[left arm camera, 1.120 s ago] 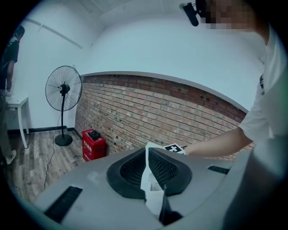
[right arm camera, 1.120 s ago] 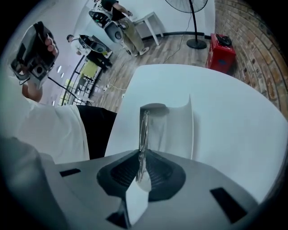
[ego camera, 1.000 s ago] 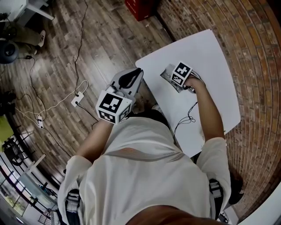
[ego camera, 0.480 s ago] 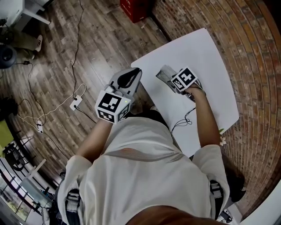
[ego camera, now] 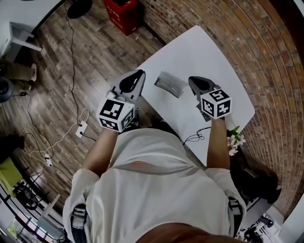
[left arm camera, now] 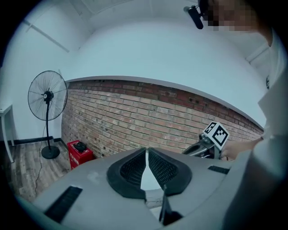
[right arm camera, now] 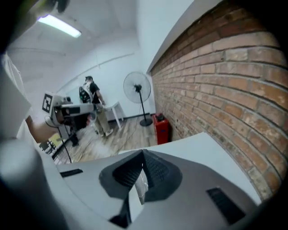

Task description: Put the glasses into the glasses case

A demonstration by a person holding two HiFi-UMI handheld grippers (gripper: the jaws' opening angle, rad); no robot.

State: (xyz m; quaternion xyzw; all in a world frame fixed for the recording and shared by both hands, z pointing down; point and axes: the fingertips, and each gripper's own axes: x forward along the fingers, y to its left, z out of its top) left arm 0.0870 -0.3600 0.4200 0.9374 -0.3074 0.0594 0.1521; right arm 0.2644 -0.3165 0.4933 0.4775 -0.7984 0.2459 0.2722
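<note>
The grey glasses case (ego camera: pixel 170 84) lies flat on the white table (ego camera: pixel 213 52) and looks closed. No glasses show in any view. My right gripper (ego camera: pixel 191 79) hangs above the table just right of the case, clear of it. Its jaws are closing, the tips (right arm camera: pixel 143 152) meet, and nothing is between them. A sliver of the case (right arm camera: pixel 140 187) shows far below it. My left gripper (ego camera: pixel 139 73) hovers over the table's left edge, left of the case. Its tips (left arm camera: pixel 146 149) touch and it holds nothing.
A brick wall (ego camera: pixel 266 42) runs along the table's far side. A red crate (ego camera: pixel 124 14) stands on the wood floor, with a standing fan (left arm camera: pixel 47 96) near it. A black cable (ego camera: pixel 194 137) and small flowers (ego camera: pixel 235 140) lie at the table's near edge.
My right gripper has let go of the case, risen well above it and swung to its right. The left gripper has lifted a little. The case stays on the table.
</note>
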